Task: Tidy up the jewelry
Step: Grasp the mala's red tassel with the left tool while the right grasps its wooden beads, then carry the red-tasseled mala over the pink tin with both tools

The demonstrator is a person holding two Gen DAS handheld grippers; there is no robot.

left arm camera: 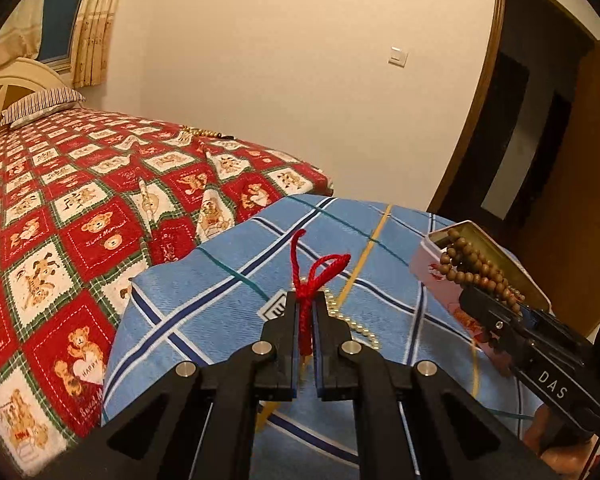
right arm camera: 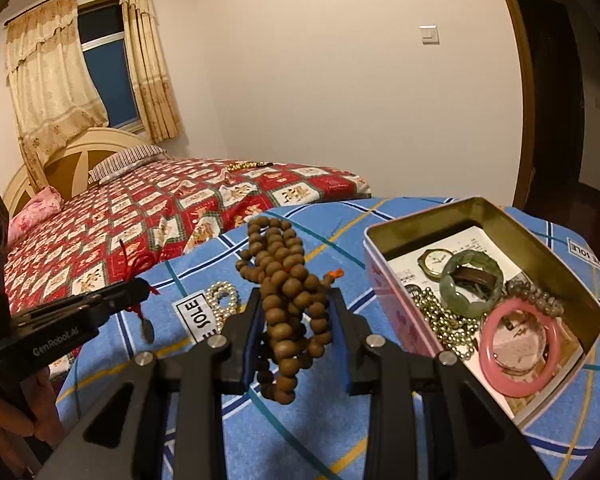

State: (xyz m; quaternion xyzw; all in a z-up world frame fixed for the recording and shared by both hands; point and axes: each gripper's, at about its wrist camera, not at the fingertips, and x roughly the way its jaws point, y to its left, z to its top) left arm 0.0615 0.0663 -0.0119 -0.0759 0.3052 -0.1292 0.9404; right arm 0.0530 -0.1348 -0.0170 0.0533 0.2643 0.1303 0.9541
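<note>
My left gripper is shut on a red cord necklace and holds it above the blue plaid cloth. In the right wrist view the cord hangs from the left gripper with a small pendant below. My right gripper is shut on a bundle of brown wooden beads, held left of the open tin box. In the left wrist view the beads sit in front of the tin. A pearl strand lies on the cloth.
The tin holds a watch, a green bangle, a pink bangle and a gold bead chain. A bed with a red patchwork cover stands behind on the left. A doorway is at the right.
</note>
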